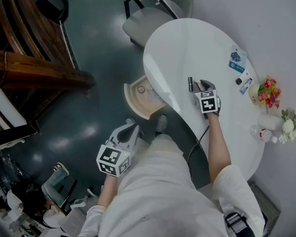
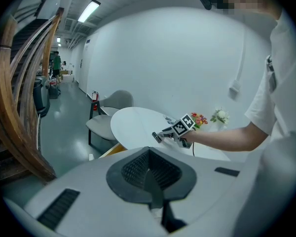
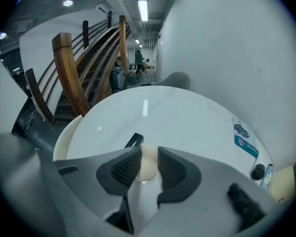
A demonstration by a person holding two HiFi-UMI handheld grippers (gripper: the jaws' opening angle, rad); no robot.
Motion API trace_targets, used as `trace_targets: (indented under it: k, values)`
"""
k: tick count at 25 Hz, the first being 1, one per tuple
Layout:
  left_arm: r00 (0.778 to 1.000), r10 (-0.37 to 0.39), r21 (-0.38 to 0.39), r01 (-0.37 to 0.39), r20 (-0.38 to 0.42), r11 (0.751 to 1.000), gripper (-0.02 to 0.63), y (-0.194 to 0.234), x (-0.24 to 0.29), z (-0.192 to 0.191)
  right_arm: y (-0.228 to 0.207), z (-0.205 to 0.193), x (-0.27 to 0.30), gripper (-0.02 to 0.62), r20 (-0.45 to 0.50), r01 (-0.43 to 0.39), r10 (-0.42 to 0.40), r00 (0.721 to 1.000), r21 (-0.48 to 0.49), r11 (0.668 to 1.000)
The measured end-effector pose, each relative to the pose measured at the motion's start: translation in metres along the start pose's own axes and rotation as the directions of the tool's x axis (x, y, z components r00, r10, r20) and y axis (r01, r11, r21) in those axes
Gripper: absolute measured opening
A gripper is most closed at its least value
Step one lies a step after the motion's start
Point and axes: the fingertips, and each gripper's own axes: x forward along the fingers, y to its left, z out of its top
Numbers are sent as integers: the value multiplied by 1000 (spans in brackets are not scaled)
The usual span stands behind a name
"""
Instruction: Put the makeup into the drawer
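Note:
On the white oval table (image 1: pixel 187 43) my right gripper (image 1: pixel 200 86) points down at the near edge. Its jaws are shut on a cream, egg-shaped makeup sponge (image 3: pixel 147 169), which fills the gap between the pads in the right gripper view. A black makeup tube (image 1: pixel 191 84) lies on the table just left of the fingers, also visible as the black tube (image 3: pixel 133 140). Below the table's left edge a beige drawer (image 1: pixel 138 98) stands pulled open. My left gripper (image 1: pixel 133 130) hangs low beside the person's leg, shut and empty; the left gripper (image 2: pixel 149 153) faces the table.
A grey chair (image 1: pixel 153 14) stands at the table's far end. Blue-and-white packets (image 1: pixel 238 60), a small capped tube (image 1: pixel 242 79), coloured flowers (image 1: pixel 269 92) and white flowers (image 1: pixel 288 127) line the table's right side. A wooden staircase (image 1: pixel 34 68) rises at left.

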Motion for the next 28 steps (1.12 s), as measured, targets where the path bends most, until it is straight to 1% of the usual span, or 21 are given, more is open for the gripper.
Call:
trace_targets:
  k: [4,8,11,14,17,20,25,28]
  values:
    - [1000,-1,1,1,7,1000,8,0,-3,-1,-6,-3,-5,98,-2,22,-22,1000,-7,1000]
    - [1000,-7,-2,7,7,1000,9,1,-6,-6,-11,1,-23,95,27,42,-42,999,-12,999]
    - [1000,-17,-9,17,14,1000,8,3,-8,-7,-7,11,-40,95,55,52,-50,997,-34,998]
    - [999,-23,-18,24,27,1000,8,6,-9,-5,4,19,-53,95,76,45,-41,996,-49,998]
    - [999,-33,-13,34,33,999,8,8,-10,-3,18,27,-63,95,95,32,-25,995,-71,997]
    - [998,-45,-15,45,39,999,8,12,-14,-3,39,36,-69,97,108,-1,9,994,-79,997]
    - [997,-62,-26,63,37,998,9,25,-23,-6,88,45,-68,96,109,-65,78,991,-122,990]
    - [997,-66,-28,68,42,997,8,34,-29,-7,122,55,-66,97,131,-105,125,983,-149,983]
